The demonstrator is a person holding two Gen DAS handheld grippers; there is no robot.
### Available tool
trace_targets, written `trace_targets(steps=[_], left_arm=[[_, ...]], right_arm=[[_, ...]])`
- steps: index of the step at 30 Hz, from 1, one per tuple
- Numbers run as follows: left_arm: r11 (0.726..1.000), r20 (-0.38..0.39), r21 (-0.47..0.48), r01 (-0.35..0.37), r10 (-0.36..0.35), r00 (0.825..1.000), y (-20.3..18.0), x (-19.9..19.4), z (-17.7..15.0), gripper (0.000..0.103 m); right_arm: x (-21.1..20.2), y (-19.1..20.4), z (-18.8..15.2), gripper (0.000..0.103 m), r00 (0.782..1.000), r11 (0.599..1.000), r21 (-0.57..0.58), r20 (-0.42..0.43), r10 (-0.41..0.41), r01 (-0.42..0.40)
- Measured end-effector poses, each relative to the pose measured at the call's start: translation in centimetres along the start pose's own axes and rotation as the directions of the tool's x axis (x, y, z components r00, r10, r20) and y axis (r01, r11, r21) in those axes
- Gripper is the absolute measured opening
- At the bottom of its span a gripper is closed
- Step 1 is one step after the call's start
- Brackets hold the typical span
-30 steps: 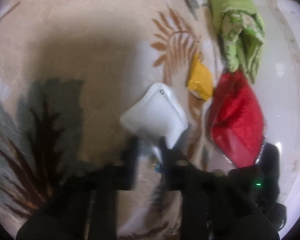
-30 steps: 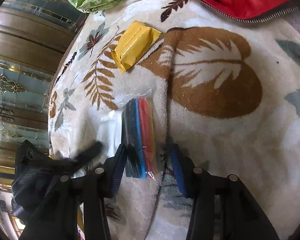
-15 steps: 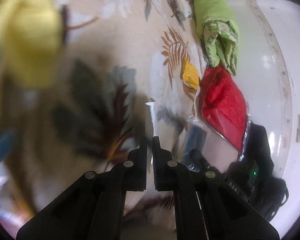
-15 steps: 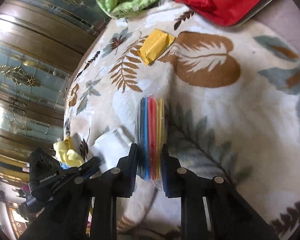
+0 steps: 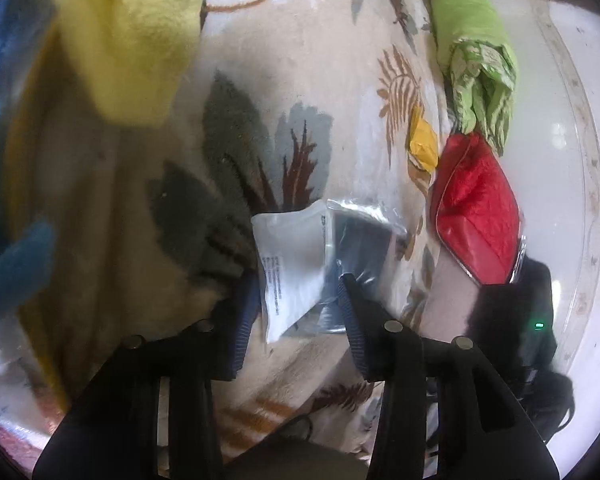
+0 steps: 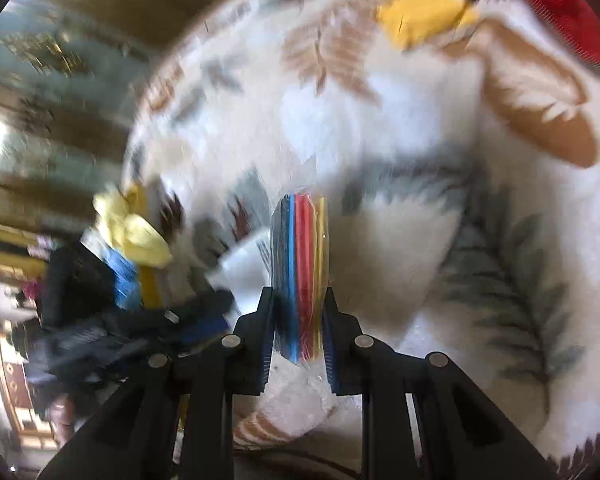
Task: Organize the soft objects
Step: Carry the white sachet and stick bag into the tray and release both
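On the cream fleece blanket with its brown and grey leaf print (image 5: 332,92), my left gripper (image 5: 296,300) stands with its two black fingers spread wide, and a flat white plastic pouch with small printed text (image 5: 292,268) lies between them, not pinched by either pad as far as I can tell. Just to the pouch's right, and overlapping its edge, is a clear shiny plastic bag with something dark inside (image 5: 360,248), which I take to be the same packet my other hand carries. My right gripper (image 6: 298,312) is clamped on a transparent packet of black, blue, red and yellow strips (image 6: 300,272), held on edge and lifted above the blanket; that view is smeared with motion, so finer detail is lost. Further off lie a small mustard-yellow wrapped packet (image 5: 424,144), a red quilted zip pouch (image 5: 476,208) and a rolled green patterned cloth (image 5: 476,56), ranged along the blanket's far right edge near the white floor. A big yellow plush shape (image 5: 136,36) with blue fabric beside it (image 5: 12,264) fills the near left. I judge the step to be grouping the flat packets together. To do it well I would keep the right grip firm but low on the packet so the slippery film does not slide out, set it down flat beside the white pouch, and close the left fingers only once both pads bracket the pouch squarely, avoiding a snag on the fleece pile.
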State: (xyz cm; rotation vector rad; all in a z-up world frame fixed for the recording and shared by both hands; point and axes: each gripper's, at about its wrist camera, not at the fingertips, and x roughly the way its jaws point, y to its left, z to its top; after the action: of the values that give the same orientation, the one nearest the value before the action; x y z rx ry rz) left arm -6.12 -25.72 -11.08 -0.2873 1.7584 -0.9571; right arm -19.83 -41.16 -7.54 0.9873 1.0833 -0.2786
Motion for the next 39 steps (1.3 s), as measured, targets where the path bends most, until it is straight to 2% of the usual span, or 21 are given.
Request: trace_targets(steps=[3,5,6,9,12,15,18,20,21,22,26,30,32,34,39], left_arm=[[1.0,0.009,0.002,0.02,-0.02,1.0,-0.4,0.5,0.1,0.041],[1.0,0.01,0.02,0.0,0.0,1.0,-0.8,1.3,-0.2,0.025],[1.0,0.001,0.018,-0.008,0.008,1.0,-0.8,1.8,-0.2,0.014],[0.999,0.014,0.0,0.045,-0.045,0.999,-0.4,1.2,-0.3,0.011],[0.997,0.027,0.029,0.075,-0.076,0.997,-0.2,-0.4,-0.8,0.009],[0.992,0.03,0.063,0.109,-0.111,0.993,0.1,-2.8,-1.4,0.009],[0.989,0.064,0.098,0.11,-0.117,0.991,0.8,-7.1,-2.4,0.009],[0.981,0.114,0.135,0.136,-0.152,0.982,1.4,-11.2,-3.5,0.009],[0.981,0.14,0.149,0.127,-0.148,0.979,1.5,-12.5,-4.0,0.009],[0.981,0.182,0.172,0.095,-0.126,0.975,1.9,-14.6,-4.4,0.009],[0.98,0.29,0.197,-0.04,-0.019,0.957,4.0,-18.9,-5.6,0.009],[0.969,0.315,0.215,-0.119,0.047,0.948,6.0,-19.9,-6.0,0.009],[0.975,0.279,0.199,-0.1,0.041,0.959,7.7,-19.1,-6.3,0.009],[0.979,0.259,0.167,-0.118,0.072,0.963,8.8,-18.6,-6.1,0.009],[0.972,0.262,0.189,-0.136,0.084,0.962,8.3,-18.3,-6.0,0.009]], right_arm=[[0.5,-1.1,0.0,0.02,0.999,0.999,0.032,-0.017,0.04,-0.04],[0.7,-2.0,-0.1,0.02,0.996,0.995,0.063,-0.016,0.082,-0.081],[0.7,-2.4,-0.2,0.02,0.995,0.992,0.075,-0.013,0.1,-0.099],[0.3,-2.8,-0.5,0.021,0.99,0.987,0.087,0.013,0.138,-0.139],[-1.5,-2.4,-1.2,0.02,0.994,0.992,0.073,0.053,0.101,-0.104],[-3.8,0.2,-2.1,0.02,0.986,0.991,0.017,0.097,0.133,-0.135],[-5.7,4.6,-3.4,0.02,0.978,0.985,-0.075,0.134,0.162,-0.153],[-6.1,8.1,-4.4,0.02,0.975,0.978,-0.139,0.136,0.177,-0.158],[-5.9,9.7,-4.8,0.021,0.975,0.973,-0.172,0.132,0.178,-0.154],[-5.5,11.4,-5.1,0.021,0.977,0.969,-0.202,0.128,0.172,-0.144],[-1.9,17.3,-5.3,0.021,0.99,0.959,-0.273,0.099,0.1,-0.07],[1.4,20.7,-5.0,0.021,0.983,0.929,-0.353,0.102,0.154,-0.109],[3.3,20.9,-5.4,0.021,0.983,0.92,-0.373,0.085,0.164,-0.121],[4.3,21.3,-5.5,0.021,0.989,0.914,-0.401,0.093,0.111,-0.065],[4.5,20.4,-4.9,0.024,0.986,0.925,-0.361,0.067,0.156,-0.122]])
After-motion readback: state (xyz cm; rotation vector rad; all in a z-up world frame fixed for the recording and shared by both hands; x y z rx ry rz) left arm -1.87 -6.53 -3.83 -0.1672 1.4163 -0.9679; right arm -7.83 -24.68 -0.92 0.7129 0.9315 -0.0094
